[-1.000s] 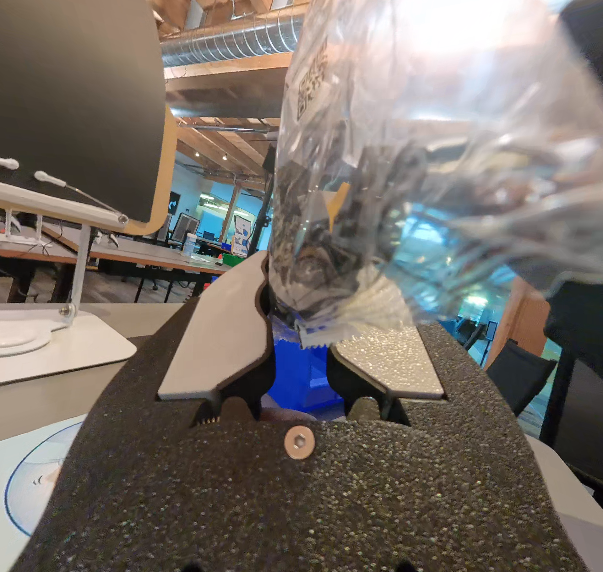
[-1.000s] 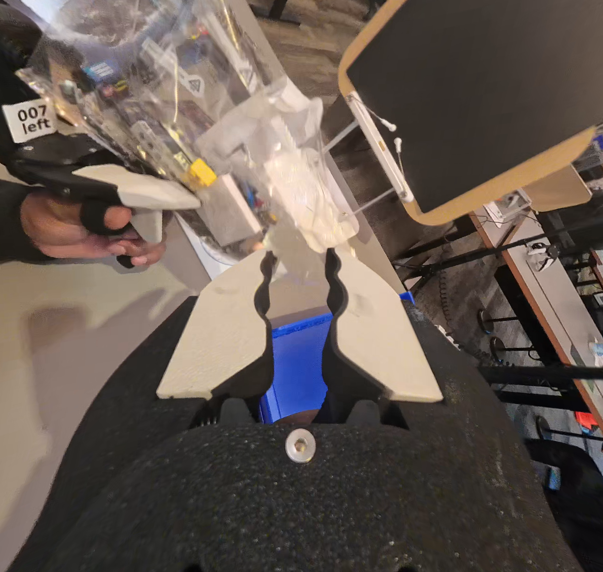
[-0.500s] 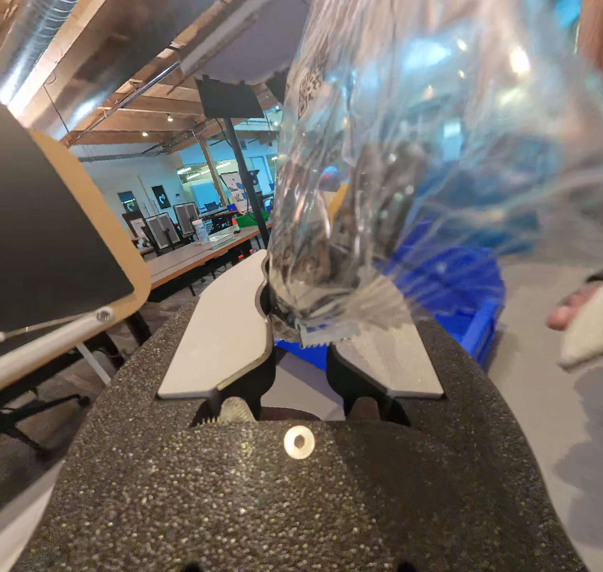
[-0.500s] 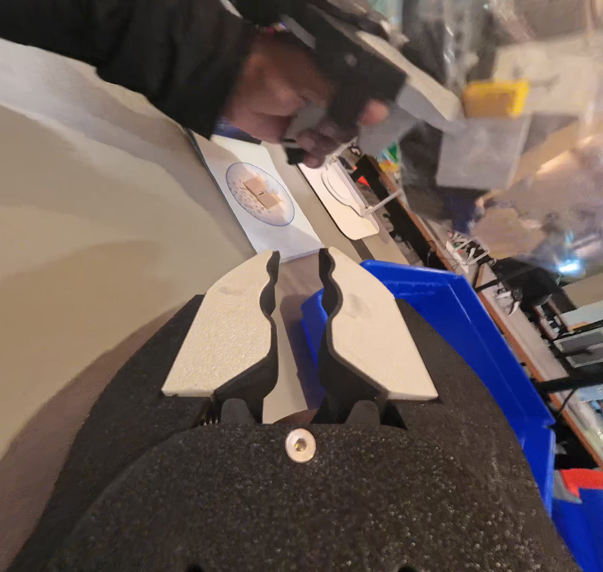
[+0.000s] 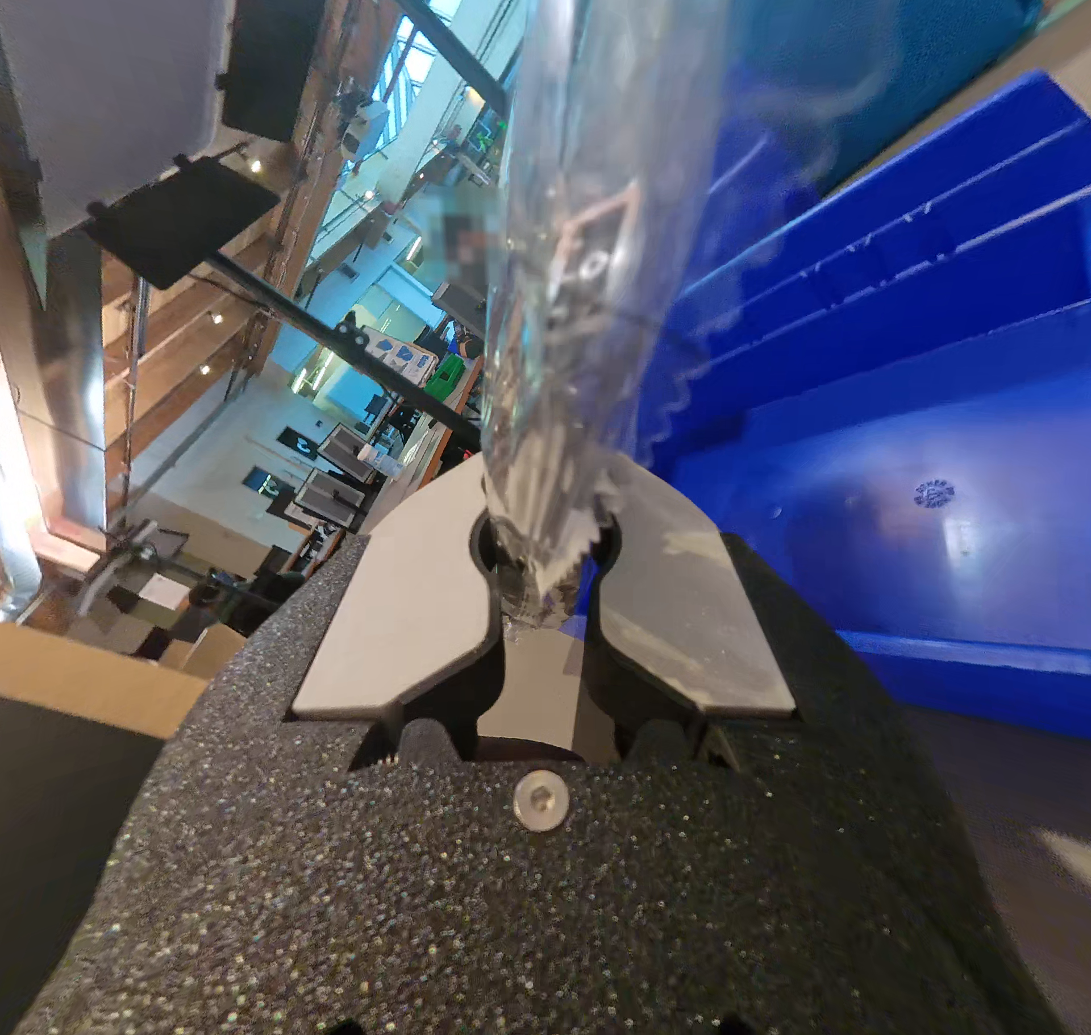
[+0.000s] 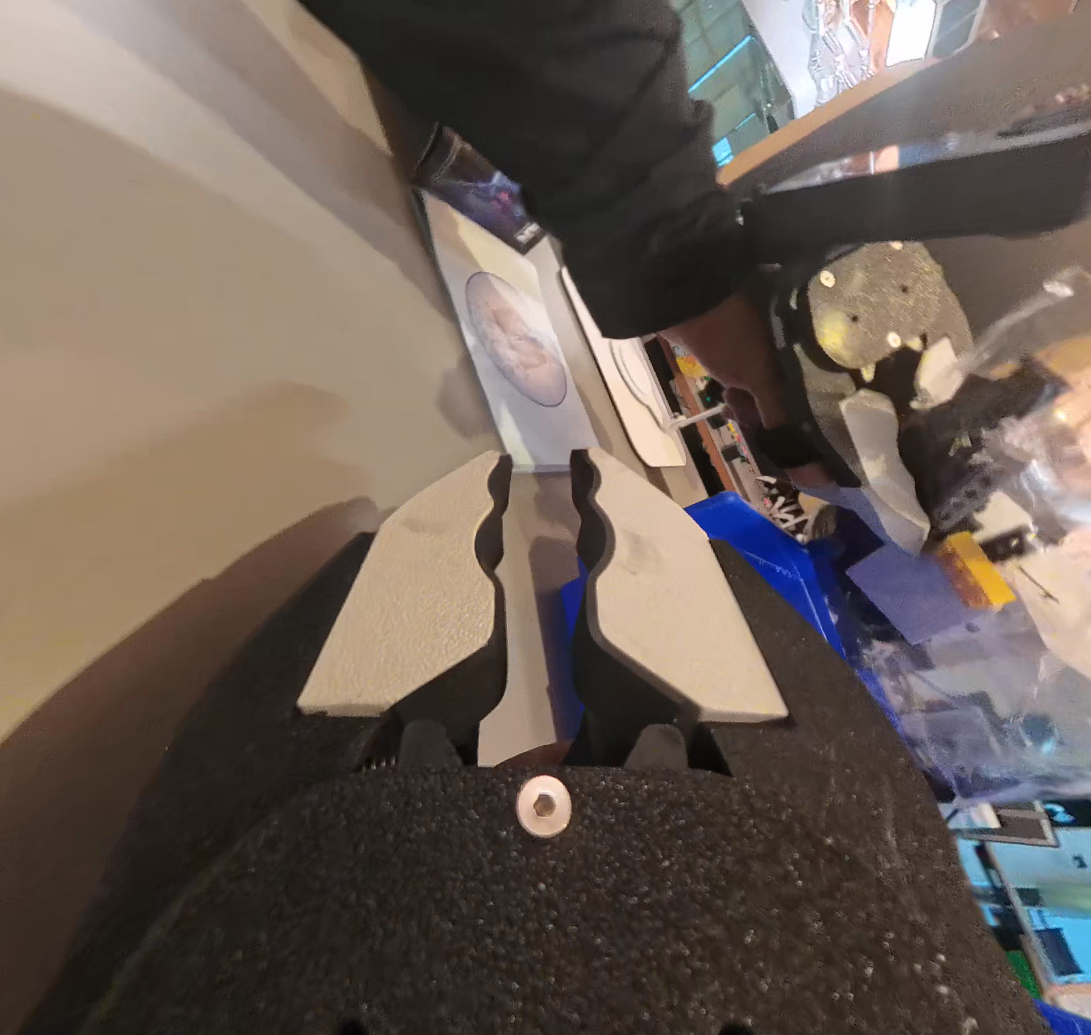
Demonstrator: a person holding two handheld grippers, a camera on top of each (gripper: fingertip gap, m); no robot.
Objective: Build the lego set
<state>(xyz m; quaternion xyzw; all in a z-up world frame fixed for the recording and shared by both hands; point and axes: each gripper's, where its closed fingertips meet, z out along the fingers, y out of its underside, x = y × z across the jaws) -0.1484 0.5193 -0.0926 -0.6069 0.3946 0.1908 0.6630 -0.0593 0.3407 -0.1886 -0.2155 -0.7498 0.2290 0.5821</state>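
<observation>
The left gripper (image 5: 546,540) pinches the crimped, serrated end of a clear plastic bag (image 5: 567,274); its two grey fingers (image 5: 413,593) press on the crumpled film from both sides. From that pinch the bag's long axis runs straight forward, away from the fingers, and the film is thin, glossy and wrinkled. Small dark and pale parts show through it, too blurred to name. Just to the right of the bag stands a blue plastic bin (image 5: 885,475), smooth and hard, with ribbed walls.

The right gripper (image 6: 540,510) holds nothing. Its fingers (image 6: 425,581) stand a little apart, with wavy inner edges, and only the beige desk (image 6: 177,298) and a white sheet with a round print (image 6: 519,357) show between and beyond them. From this gripper the bag (image 6: 974,623) lies off to the right, above the bin (image 6: 767,564), so the left gripper is clearly the nearer one. A black sleeve (image 6: 531,91) reaches across the top of the right wrist view.
</observation>
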